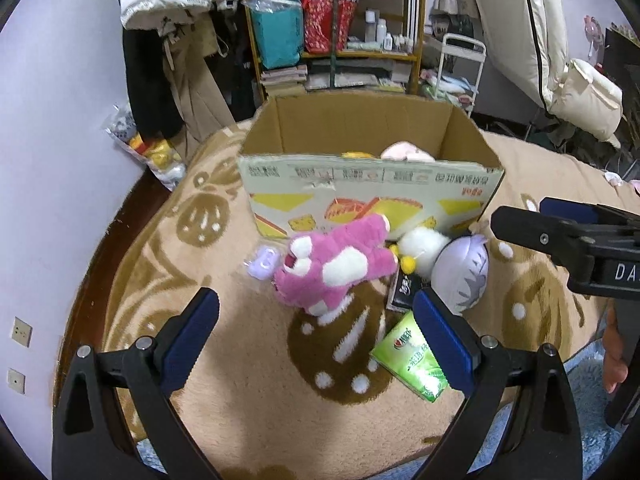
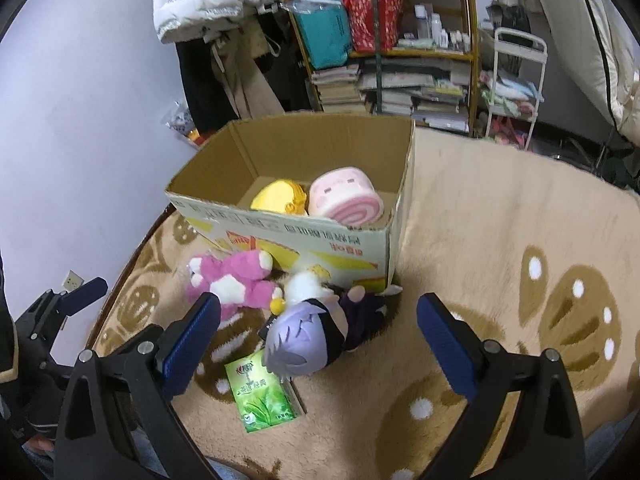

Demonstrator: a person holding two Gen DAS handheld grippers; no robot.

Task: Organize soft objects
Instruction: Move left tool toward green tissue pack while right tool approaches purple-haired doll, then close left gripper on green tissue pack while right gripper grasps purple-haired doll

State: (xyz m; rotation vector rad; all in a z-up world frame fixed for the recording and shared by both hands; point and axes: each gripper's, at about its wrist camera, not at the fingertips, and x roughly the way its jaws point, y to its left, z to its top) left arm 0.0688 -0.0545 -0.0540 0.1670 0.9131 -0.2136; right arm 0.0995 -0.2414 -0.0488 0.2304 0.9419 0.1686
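1. Two plush items already lie inside the cardboard box (image 2: 320, 236): a yellow plush (image 2: 282, 199) and a pink swirl-roll cushion (image 2: 346, 196), side by side.
2. Outside, against the box's printed front wall, sit a pink bear plush (image 1: 332, 264), a white plush with a yellow beak (image 1: 420, 250) and a lavender-haired doll (image 2: 308, 340) in dark clothes, all touching or nearly so on the beige patterned blanket (image 2: 500, 240).
3. These toys look light, squashy and non-slippery; I would pinch the bear across its body, where the stuffing is thickest, rather than by a limb.
4. Beside the doll lies a green tissue pack (image 2: 262, 392), soft but crinkly, best gripped across its narrow sides.
5. Left gripper (image 1: 316, 332) is spread wide and empty, hovering near the bear; right gripper (image 2: 320, 336) is equally wide and empty above the doll.
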